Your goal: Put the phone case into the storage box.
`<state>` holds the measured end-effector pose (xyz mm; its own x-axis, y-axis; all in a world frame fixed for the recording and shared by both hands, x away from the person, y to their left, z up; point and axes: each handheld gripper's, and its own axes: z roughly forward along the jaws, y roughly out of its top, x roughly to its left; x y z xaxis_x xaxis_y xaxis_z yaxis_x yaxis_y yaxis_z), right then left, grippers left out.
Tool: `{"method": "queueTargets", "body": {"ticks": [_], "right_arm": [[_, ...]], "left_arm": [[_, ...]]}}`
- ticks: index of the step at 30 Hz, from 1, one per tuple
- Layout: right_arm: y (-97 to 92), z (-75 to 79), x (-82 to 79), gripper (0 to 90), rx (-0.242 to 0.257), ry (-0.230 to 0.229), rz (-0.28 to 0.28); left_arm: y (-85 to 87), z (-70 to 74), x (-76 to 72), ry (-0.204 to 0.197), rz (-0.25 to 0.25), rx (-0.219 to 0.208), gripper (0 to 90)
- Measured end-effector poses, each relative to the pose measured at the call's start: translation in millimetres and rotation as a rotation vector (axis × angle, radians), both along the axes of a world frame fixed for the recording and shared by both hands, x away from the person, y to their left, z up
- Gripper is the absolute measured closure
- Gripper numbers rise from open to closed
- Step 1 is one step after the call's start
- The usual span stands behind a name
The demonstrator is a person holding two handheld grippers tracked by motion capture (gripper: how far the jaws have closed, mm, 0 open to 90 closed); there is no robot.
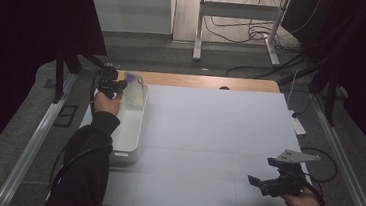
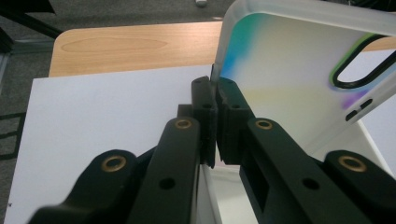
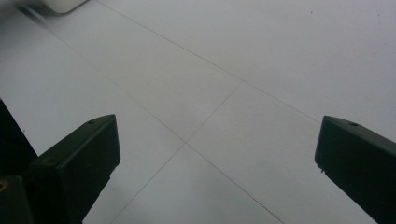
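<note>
Phone case (image 2: 285, 79): a translucent, frosted shell with rounded corners; a soft wash of teal, blue, pale yellow and a touch of purple runs over its back.
Camera cutout: an oblong opening with a dark rim edged in green, near the case's far corner in the left gripper view; two small slots sit just below it on the side wall.
Place of the case (image 1: 135, 90): held up, tilted, over the far end of the white tray (image 1: 129, 134), clear of the tray's floor.
Left gripper (image 2: 214, 93): jaws pinched close together on the thin edge of the case, near one of its corners.
Left gripper, high view (image 1: 115, 84): at the tray's far left corner, a dark sleeve coming up beside the tray.
Right gripper (image 1: 264, 181): well apart from the tray, over the near right of the white tabletop (image 1: 208, 135); jaws spread wide with nothing between them.
Tray: long, white, shallow, along the tabletop's left edge.
</note>
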<state>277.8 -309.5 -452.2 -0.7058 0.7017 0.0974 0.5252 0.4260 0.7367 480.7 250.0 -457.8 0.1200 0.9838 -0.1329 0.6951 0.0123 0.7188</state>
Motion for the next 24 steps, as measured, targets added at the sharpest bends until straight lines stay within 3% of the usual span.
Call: {"method": "queueTargets", "body": {"ticks": [6, 15, 24], "right_arm": [[0.0, -0.1, 0.1, 0.0, 0.0, 0.002, 0.001], [0.3, -0.6, 0.5, 0.0, 0.004, 0.004, 0.002], [0.0, -0.2, 0.5, 0.0, 0.003, 0.003, -0.003]], "left_arm": [[-2.0, -1.3, 0.7, -0.003, -0.012, 0.002, 83.9], [2.4, 0.3, -3.0, -0.023, -0.031, -0.03, 78.1], [4.8, 1.4, -11.7, -0.042, -0.087, -0.064, 59.1]]}}
